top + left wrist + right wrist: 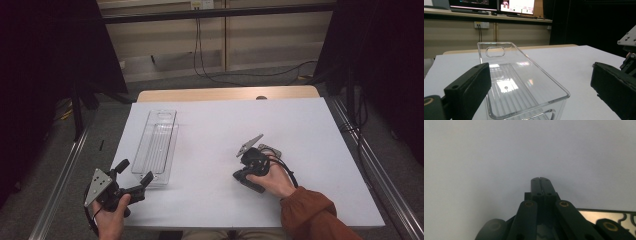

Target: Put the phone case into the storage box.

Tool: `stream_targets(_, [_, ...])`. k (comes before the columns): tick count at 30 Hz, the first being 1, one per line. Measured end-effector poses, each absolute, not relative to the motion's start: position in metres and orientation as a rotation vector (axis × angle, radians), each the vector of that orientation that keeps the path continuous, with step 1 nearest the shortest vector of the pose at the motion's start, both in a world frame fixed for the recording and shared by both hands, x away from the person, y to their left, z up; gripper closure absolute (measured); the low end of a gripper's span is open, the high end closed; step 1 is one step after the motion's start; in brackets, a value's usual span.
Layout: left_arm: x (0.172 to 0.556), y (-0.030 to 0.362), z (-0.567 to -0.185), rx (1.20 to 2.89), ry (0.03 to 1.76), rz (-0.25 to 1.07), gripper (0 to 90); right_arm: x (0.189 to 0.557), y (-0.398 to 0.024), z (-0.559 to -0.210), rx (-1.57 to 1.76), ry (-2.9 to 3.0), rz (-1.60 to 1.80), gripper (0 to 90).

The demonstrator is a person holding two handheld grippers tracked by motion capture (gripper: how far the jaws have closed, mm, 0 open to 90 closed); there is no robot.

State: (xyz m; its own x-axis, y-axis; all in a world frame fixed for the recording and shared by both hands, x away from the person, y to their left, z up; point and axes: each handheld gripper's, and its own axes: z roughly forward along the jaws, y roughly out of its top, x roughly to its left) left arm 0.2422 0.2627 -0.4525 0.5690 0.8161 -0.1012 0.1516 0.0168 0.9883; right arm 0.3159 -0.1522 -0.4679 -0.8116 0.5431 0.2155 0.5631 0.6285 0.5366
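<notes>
Clear plastic, thin-walled and empty, the bin (524,82) looks light, stiff and slick, likely to skid on the white table (300,125) if nudged. It lies lengthwise on the table's left half, its near end between the wide-spread jaws of the left tool (134,176), which do not touch it. Best hold, I judge, is a pinch on the near end wall or through its cut-out handle, gently, since hard plastic may crack or slip. The right tool (540,179) rests on the table well to the right, jaws pressed together on nothing. Nothing stands between either tool and the bin.
</notes>
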Motion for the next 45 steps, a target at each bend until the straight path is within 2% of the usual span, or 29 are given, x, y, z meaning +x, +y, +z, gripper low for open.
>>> stream_targets(45, [0.242, 0.263, -0.453, 1.485, 0.872, 0.628, 3.3, 0.295, -0.201, -0.468, -1.065, -2.746, -0.928, 90.0])
